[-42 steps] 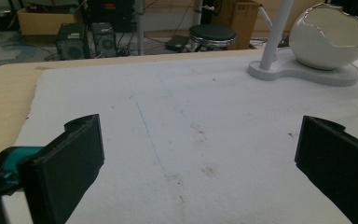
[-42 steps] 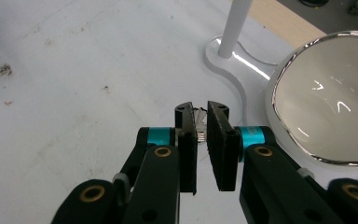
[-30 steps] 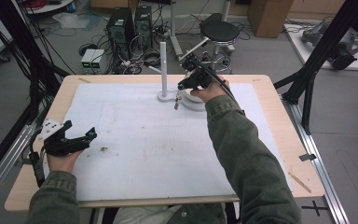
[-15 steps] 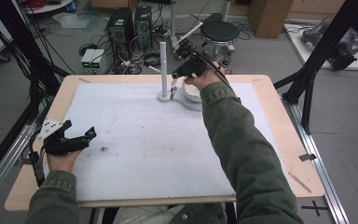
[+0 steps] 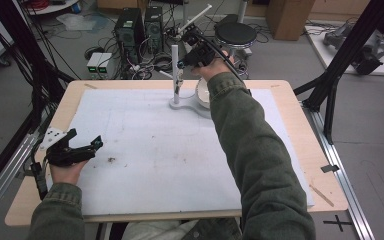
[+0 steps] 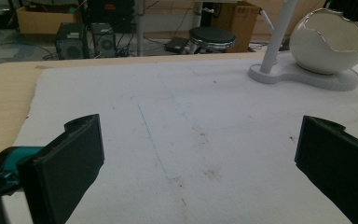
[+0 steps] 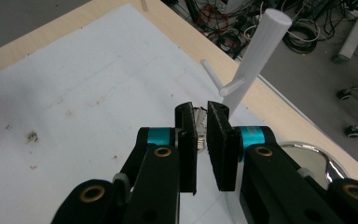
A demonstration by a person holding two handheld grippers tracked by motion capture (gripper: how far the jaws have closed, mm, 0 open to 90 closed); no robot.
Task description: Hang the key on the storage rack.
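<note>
My right gripper [image 5: 182,64] is raised at the far side of the table, close beside the upper part of a white post [image 5: 175,55]. Its jaws are shut on a small silvery chain-like piece [image 7: 199,125] that dangles beside the post [image 5: 179,80]. In the right gripper view the post [image 7: 256,60] with a short side peg [image 7: 230,87] rises just beyond the gripper [image 7: 201,114]. A white broken-egg bowl [image 6: 328,42] shares the post's base [image 6: 303,78]. My left gripper [image 5: 86,138] rests at the table's left with its jaws wide open [image 6: 198,154] and nothing between them.
A white mat [image 5: 155,150] covers most of the wooden table [image 5: 300,150], with a few small dark specks [image 5: 111,160] on it. Computer towers, cables and a stool [image 5: 236,34] stand on the floor beyond the far edge. Black frame posts flank the table.
My right gripper has risen from the egg bowl and moved left toward the post's top, carrying the silvery piece. The left gripper has stayed in place.
</note>
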